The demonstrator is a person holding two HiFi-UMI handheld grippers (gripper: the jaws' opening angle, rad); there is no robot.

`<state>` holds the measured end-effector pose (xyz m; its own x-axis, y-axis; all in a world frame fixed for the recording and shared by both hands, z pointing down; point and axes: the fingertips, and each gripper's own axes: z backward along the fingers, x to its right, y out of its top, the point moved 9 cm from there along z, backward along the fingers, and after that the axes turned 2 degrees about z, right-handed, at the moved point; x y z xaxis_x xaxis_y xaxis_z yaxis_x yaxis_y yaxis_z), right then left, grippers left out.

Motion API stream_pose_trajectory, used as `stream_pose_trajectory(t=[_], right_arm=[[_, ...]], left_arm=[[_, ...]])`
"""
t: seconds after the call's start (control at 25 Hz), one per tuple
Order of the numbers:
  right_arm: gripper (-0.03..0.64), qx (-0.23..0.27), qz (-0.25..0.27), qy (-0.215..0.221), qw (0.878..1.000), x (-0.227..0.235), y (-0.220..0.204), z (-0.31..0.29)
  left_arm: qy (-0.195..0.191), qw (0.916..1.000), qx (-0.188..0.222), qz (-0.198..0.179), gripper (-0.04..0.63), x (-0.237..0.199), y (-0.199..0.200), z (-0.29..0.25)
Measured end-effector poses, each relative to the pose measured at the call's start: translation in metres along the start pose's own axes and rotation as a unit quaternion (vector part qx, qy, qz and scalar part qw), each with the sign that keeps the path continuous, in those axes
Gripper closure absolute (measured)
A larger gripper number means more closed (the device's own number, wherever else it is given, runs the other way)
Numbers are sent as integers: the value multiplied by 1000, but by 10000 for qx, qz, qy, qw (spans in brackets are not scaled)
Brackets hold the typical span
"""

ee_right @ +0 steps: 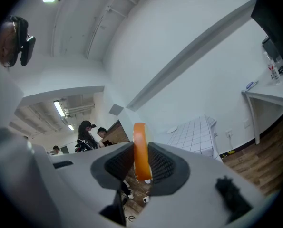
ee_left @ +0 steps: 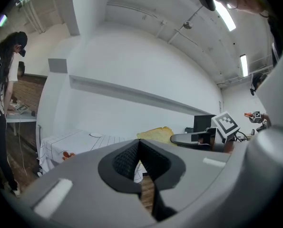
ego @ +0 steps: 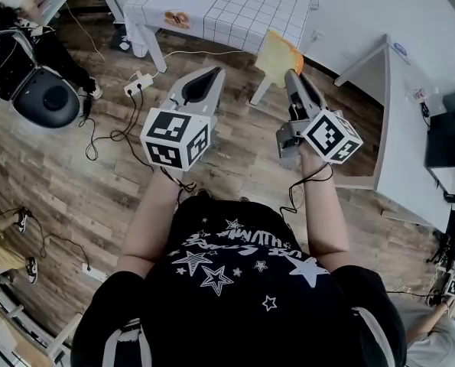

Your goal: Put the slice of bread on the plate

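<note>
The slice of bread point(ego: 275, 56), pale yellow with an orange-brown crust, stands on edge in my right gripper point(ego: 293, 76), whose jaws are shut on it. In the right gripper view the bread point(ee_right: 140, 139) shows edge-on between the black pads point(ee_right: 162, 165). My left gripper point(ego: 209, 78) is held level beside it, its jaws together and nothing between them. From the left gripper point(ee_left: 139, 144) view the bread point(ee_left: 156, 134) sticks out of the right gripper point(ee_left: 179, 139). A small white plate point(ee_left: 95, 135) lies on the checked tablecloth point(ego: 235, 6) ahead; it also shows as the plate point(ee_right: 172, 129) in the right gripper view.
Both grippers are over wooden floor, short of the table. An orange item point(ego: 176, 19) lies on the cloth's near edge. A white desk point(ego: 411, 128) stands at the right. A black chair point(ego: 47, 98), a power strip point(ego: 139, 82) and cables are at the left. A person point(ee_left: 3, 80) stands far left.
</note>
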<state>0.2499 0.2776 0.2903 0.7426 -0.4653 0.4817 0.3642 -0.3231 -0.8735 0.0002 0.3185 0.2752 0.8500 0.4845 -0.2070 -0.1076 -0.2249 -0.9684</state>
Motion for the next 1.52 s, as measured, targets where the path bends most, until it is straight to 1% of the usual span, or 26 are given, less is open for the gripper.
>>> stream_pose_trajectory(t=[0.12,0.24,0.36,0.48,0.72,0.88,0.96,1.04,1.12,1.28,1.52], right_arm=[[518,51,12,-124,9999,-8,-4,-9],[518,36,-42,-257,9997,-10,-9,-18],[518,-68,-68,-338,9994,-3,-11,-30],[518,-111,-72,-331,9994,12,-8,-47],[518,-212,-309,-93,9993,48,-5,-91],[518,-168,-155,278,9994,64,-5,-104],[518,-221,-176,369,9989,80,6,-121],[518,-333,-274,404,9983,99,22,-146],[518,-396,-234,505,9977,112,38,-163],[518,-427,-162,791,9958,123,48,-157],[519,-310,-252,976,9944,139,36,-143]], left_arm=[[-94,10000,25,-21,586,-19,2,5],[-215,9998,14,43,586,-37,0,3],[-229,9996,-15,139,586,-50,-4,-6],[-190,9997,-72,112,586,-56,-5,-24],[29,9999,-115,36,586,-71,-3,-65],[231,9996,64,-167,586,-63,-9,-75],[323,9993,74,-176,586,-65,-3,-96],[385,9992,-12,-135,586,-74,10,-128],[442,9989,-66,-102,586,-76,20,-152],[565,9982,-17,-195,586,-51,19,-160],[747,9966,31,-345,586,-33,1,-158]])
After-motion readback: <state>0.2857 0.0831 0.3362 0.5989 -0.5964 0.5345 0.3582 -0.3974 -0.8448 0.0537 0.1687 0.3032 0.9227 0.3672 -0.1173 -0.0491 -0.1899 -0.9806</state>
